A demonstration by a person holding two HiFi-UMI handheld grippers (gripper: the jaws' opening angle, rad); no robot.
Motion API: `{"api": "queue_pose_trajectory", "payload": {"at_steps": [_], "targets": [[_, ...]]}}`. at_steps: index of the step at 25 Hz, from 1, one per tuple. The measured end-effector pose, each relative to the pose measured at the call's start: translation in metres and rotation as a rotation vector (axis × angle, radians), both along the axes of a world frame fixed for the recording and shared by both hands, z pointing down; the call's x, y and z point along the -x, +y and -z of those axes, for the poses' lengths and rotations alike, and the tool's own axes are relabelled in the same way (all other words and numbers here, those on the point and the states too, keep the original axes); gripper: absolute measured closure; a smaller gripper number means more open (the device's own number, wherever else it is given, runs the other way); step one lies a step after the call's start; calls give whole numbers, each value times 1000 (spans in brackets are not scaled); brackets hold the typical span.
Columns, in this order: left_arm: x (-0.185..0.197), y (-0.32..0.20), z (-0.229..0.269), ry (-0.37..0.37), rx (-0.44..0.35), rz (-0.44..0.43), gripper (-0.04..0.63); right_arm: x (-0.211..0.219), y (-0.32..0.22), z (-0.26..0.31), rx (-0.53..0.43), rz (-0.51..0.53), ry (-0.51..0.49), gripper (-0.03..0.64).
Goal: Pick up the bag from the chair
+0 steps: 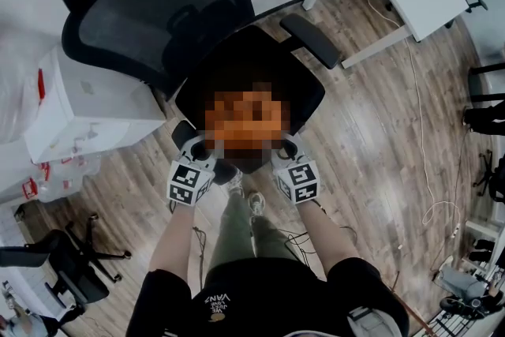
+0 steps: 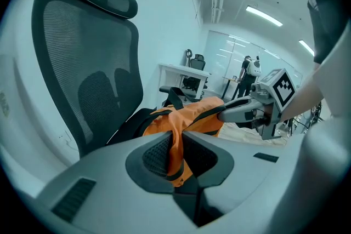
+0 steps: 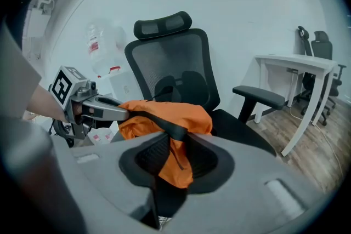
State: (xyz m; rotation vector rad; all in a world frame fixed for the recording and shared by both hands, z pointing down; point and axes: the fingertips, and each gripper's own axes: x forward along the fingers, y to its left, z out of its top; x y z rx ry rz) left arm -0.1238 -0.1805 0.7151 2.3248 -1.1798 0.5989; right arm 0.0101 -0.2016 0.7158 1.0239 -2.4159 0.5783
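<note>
Centre frame over the office chair (image 1: 304, 95): left gripper (image 2: 176, 145) and right gripper (image 3: 174, 145) both clamp the orange bag (image 3: 164, 109). Lift together, level, slowly.

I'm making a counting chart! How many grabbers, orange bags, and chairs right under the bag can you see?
grippers: 2, left gripper and right gripper
orange bag: 1
chair under it: 1
total: 4

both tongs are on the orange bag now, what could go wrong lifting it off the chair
1. The left tongs and right tongs each pinch only a thin fold of the orange bag; the slack fabric may slip out.
2. Its black strap could snag on the chair armrest.
</note>
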Motion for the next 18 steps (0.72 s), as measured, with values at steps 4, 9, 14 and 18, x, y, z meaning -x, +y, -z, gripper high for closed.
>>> {"api": "queue_pose_trajectory", "payload": {"at_steps": [4, 9, 14, 18], "targets": [[-1, 1, 3, 12, 9, 7, 549, 0, 2, 2, 1, 6, 13, 554], [-3, 0, 9, 19, 1, 15, 557, -2, 2, 7, -1, -7, 13, 571], [-4, -4, 19, 31, -21, 21, 560, -2, 0, 18, -23, -16, 5, 580], [-2, -4, 26, 43, -33, 35, 563, -1, -1, 27, -38, -18, 2, 583]]}}
